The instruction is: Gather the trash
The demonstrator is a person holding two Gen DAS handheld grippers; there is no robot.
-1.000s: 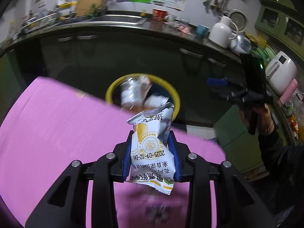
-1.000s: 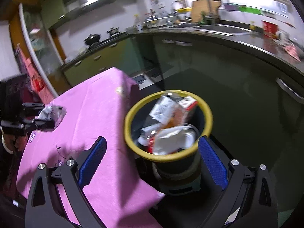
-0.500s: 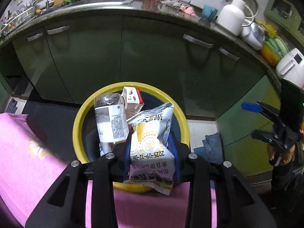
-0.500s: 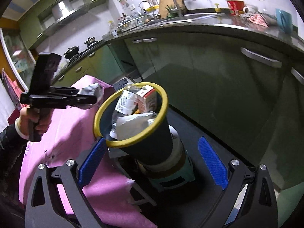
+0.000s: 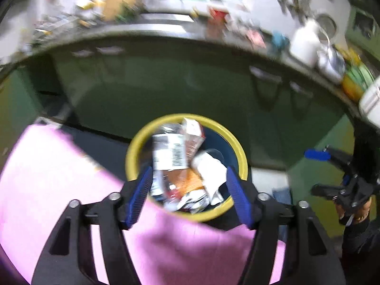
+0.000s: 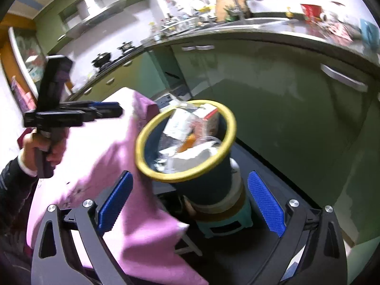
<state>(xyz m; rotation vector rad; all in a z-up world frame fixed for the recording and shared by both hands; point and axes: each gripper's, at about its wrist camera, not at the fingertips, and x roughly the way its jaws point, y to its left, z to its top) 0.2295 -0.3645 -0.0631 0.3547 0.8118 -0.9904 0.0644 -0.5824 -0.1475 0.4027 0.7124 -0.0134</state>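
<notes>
Half a second ago the left tongs pinched a white and yellow snack packet over the bin; now that packet is gone from between them and the pads stand spread.

Left wrist view: the left tongs [image 5: 188,193] are wide apart, holding and touching nothing, hovering above the yellow-rimmed bin [image 5: 133,147]. The bin sits just past the edge of the pink-covered table [image 5: 59,185]. Inside lies a heap of trash [image 5: 182,163]: a labelled bottle, a small carton, crumpled wrappers. The picture is blurred, so I cannot pick out the dropped packet for certain, but it is most likely among that heap. The right tongs [image 5: 332,173] show at the right edge, held off to the side, well apart from the bin.

Right wrist view: the right tongs [image 6: 190,201] are likewise spread, with nothing between the blue pads. The bin stands on a small stool [image 6: 225,223] beside the table. The left tongs appear at the left, above the table cloth.

As a judgement, this piece is delivered. The visible stretch of table shows no further litter, though much of it is out of view, so whether more remains I cannot tell.
</notes>
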